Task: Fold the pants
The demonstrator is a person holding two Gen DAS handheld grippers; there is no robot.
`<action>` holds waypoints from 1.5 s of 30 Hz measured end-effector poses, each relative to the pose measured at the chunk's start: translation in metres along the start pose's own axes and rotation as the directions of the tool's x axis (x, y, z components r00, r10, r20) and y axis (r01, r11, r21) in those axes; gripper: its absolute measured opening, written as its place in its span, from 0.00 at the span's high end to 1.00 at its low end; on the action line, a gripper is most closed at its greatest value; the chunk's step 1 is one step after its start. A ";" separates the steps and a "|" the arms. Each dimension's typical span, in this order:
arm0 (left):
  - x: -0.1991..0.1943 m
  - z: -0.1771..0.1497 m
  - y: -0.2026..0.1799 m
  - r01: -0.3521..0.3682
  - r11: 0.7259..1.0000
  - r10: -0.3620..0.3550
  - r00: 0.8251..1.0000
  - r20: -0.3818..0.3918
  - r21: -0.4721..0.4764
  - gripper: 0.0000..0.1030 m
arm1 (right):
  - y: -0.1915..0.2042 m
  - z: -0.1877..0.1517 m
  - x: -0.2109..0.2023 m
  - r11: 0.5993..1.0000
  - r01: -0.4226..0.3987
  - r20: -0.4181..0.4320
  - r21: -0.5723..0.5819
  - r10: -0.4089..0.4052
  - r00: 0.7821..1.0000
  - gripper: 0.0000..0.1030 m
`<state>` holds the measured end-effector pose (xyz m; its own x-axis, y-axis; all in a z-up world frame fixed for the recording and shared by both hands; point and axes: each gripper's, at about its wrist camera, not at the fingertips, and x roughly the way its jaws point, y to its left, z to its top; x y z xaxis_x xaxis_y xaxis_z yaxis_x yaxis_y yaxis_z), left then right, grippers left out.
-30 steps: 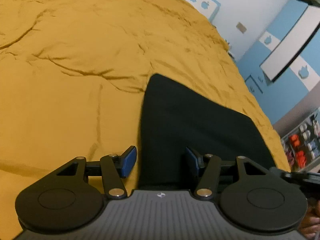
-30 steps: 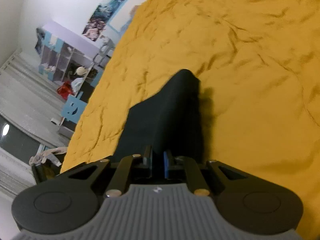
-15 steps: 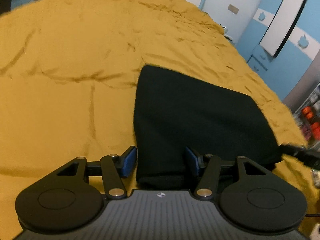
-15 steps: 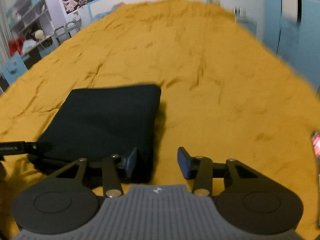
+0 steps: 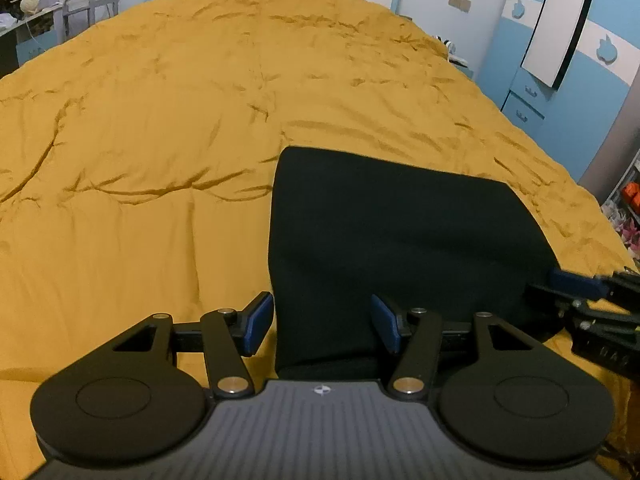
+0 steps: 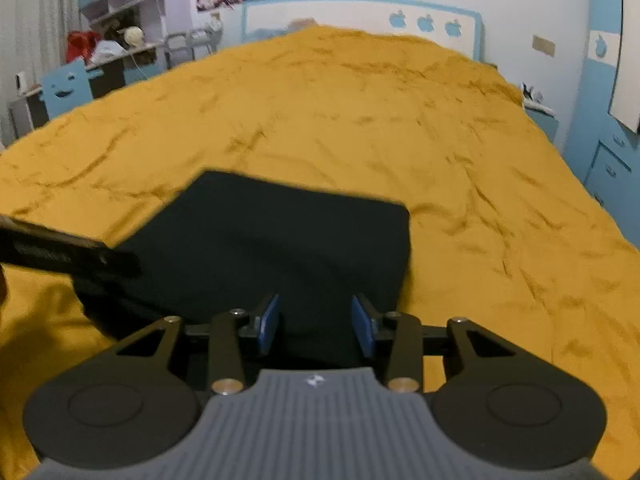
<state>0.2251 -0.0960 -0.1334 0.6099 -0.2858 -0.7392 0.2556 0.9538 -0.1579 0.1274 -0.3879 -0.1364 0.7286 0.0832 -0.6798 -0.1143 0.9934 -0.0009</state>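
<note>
Black pants [image 5: 400,240] folded into compact rectangle; lying flat on mustard bedspread [image 5: 160,140]; edges neat

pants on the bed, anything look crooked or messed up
Nothing stands out. The black pants lie as a flat folded rectangle on the wrinkled yellow bedspread, edges fairly straight. Both the left gripper and right gripper are open, holding nothing.

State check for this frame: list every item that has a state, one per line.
pants: folded into a compact dark rectangle, lying flat on the bedspread.
bedspread: spread over the bed, creased.
left gripper: open, pads straddling the pants' near left corner, gripping nothing.
right gripper: open, jaws have just been closing, near edge of the pants between the pads, not pressed.
</note>
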 end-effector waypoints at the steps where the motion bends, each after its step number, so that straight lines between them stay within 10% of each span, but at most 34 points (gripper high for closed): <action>1: 0.000 0.000 0.000 0.002 1.000 -0.002 1.000 -0.002 0.001 0.36 | -0.002 -0.004 0.002 1.000 -0.002 -0.003 0.002 0.002 1.000 0.70; 11: -0.015 0.004 0.024 -0.011 1.000 0.011 1.000 0.016 -0.016 0.36 | -0.032 -0.018 -0.019 0.995 -0.014 -0.045 0.100 0.019 0.999 0.63; 28: 0.007 0.034 0.062 0.128 0.975 -0.127 0.992 0.017 -0.180 0.23 | -0.072 0.021 0.017 0.875 -0.157 -0.048 0.459 0.201 0.978 0.28; 45: 0.055 0.047 0.059 0.196 0.958 -0.221 0.970 -0.103 -0.211 0.23 | -0.094 0.022 0.076 0.784 -0.204 -0.117 0.586 0.331 0.936 0.27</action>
<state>0.3086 -0.0594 -0.1525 0.4580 -0.4786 -0.7491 0.2063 0.8769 -0.4341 0.2081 -0.4734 -0.1716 0.5649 0.3979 -0.7229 0.1573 0.8081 0.5677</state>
